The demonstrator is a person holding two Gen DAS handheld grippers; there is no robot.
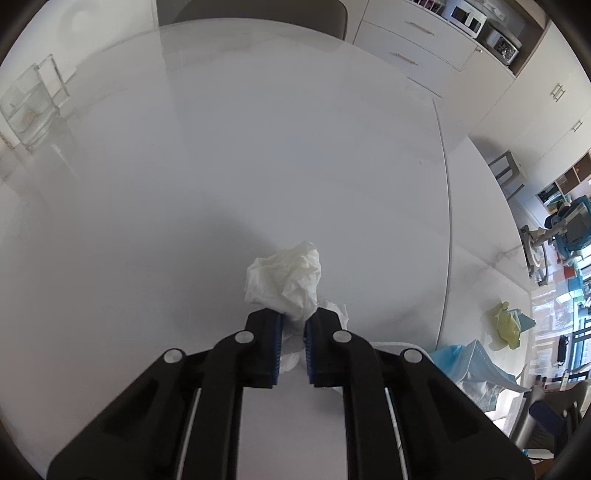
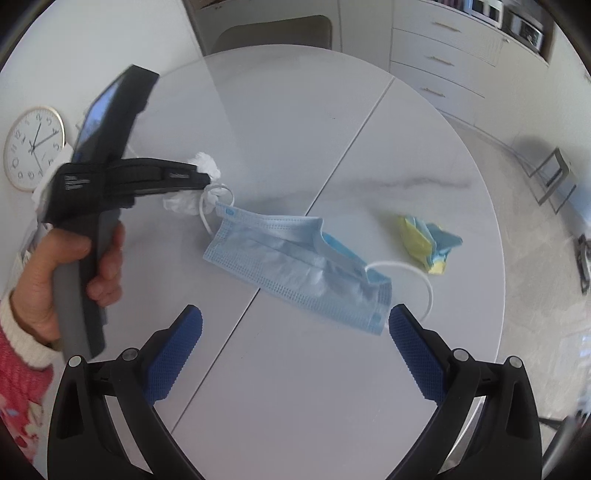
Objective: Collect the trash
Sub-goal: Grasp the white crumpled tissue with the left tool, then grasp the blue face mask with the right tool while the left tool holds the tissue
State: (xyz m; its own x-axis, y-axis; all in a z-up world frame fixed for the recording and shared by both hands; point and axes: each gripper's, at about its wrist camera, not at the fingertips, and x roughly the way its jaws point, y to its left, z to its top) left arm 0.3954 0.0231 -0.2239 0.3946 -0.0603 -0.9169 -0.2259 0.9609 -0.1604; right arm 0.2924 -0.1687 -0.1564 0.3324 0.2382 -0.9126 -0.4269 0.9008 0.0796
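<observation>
My left gripper point(image 1: 293, 325) is shut on a crumpled white tissue point(image 1: 284, 280) and holds it over the round white table point(image 1: 258, 147). The right wrist view shows that gripper point(image 2: 207, 177) from the side with the tissue point(image 2: 205, 164) sticking out of its tips. A light blue face mask point(image 2: 295, 264) lies flat on the table just ahead of my right gripper point(image 2: 295, 325), which is open and empty above the table. A crumpled yellow and blue wrapper point(image 2: 428, 242) lies to the mask's right. The mask point(image 1: 476, 363) and wrapper point(image 1: 508, 323) also show in the left wrist view.
A clear glass container point(image 1: 31, 107) stands at the table's far left edge. A chair point(image 2: 275, 33) sits behind the table. White drawers point(image 2: 439, 62) line the back wall. A metal stool point(image 2: 554, 181) stands on the floor to the right.
</observation>
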